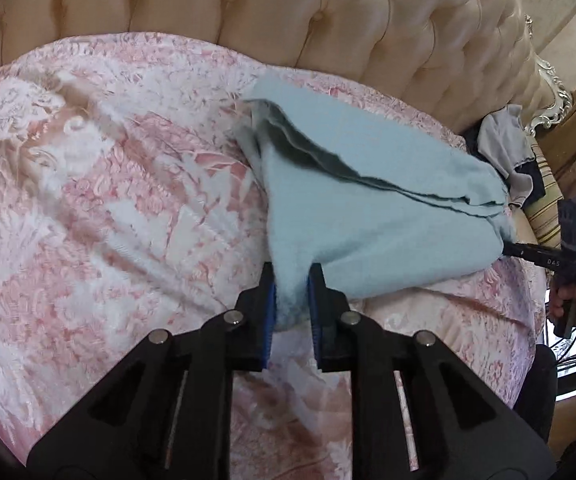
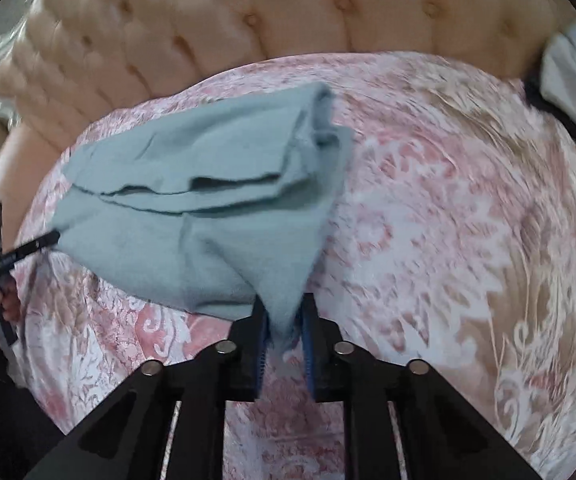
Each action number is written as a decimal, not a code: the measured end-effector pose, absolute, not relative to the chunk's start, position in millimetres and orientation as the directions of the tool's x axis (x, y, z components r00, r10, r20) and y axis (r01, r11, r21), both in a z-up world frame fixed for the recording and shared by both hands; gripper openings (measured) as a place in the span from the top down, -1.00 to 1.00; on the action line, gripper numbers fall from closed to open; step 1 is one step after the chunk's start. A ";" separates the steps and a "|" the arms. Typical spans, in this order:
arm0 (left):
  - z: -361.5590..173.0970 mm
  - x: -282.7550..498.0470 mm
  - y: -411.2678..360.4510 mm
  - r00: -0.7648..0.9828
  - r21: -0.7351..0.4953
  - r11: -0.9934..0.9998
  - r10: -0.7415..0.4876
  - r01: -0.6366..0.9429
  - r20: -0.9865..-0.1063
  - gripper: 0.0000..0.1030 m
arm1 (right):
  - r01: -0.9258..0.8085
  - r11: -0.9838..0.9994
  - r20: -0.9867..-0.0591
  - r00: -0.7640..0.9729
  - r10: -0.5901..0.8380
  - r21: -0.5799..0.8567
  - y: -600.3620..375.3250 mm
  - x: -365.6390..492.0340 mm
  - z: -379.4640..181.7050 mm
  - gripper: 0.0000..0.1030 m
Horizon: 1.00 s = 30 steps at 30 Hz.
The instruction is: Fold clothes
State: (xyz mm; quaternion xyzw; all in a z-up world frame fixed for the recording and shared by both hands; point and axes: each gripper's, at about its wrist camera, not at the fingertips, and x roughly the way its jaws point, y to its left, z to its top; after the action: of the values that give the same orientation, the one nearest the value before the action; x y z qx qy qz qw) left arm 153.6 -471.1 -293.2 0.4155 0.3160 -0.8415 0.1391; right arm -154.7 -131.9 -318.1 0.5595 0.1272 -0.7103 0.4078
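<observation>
Nearest in the left wrist view, the left gripper is clamped on a bunched corner of the pale blue garment, its blue pads pinching the cloth from both sides. In the right wrist view the right gripper is clamped the same way on the opposite near corner of the garment.

So the 2 grippers hold the 2 ends of the garment's near edge, and its long axis runs from 1 gripper to the other, roughly parallel to the headboard. From each gripper the cloth lies ahead and towards the other hand, sagging between them with the bulk resting on the pink patterned bedspread. Its layered, loose edges (at least 2 layers show) lie further off, on the headboard side.

Both hands look equally near, so the coming fold probably turns on carrying this held edge forward over the far one.

Beyond stands the tufted cream headboard, with a heap of grey and dark clothes near its right end.
</observation>
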 end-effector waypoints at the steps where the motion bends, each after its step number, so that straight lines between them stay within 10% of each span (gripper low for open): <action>1: -291.1 154.4 -471.2 -0.623 -0.413 -0.766 0.021 0.493 -0.782 0.62 | 0.712 -0.646 -0.899 -0.046 -0.435 0.276 -128.3 -155.2 -316.5 0.46; 12: -275.4 161.4 -459.5 -0.636 -0.292 -0.829 -0.097 0.478 -0.766 0.05 | 0.691 -0.722 -0.901 -0.294 -0.317 0.029 -128.2 -133.4 -287.0 0.06; 30: -291.3 143.6 -449.1 -0.590 -0.276 -0.842 -0.061 0.464 -0.805 0.31 | 0.682 -0.728 -0.876 -0.309 -0.370 0.066 -139.2 -105.6 -314.5 0.07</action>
State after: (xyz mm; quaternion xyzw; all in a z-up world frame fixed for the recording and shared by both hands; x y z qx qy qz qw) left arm 143.6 -449.1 -291.3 0.4261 0.2362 -0.8599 0.1526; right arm -105.6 -139.2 -314.5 0.4853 0.1612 -0.7928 0.3318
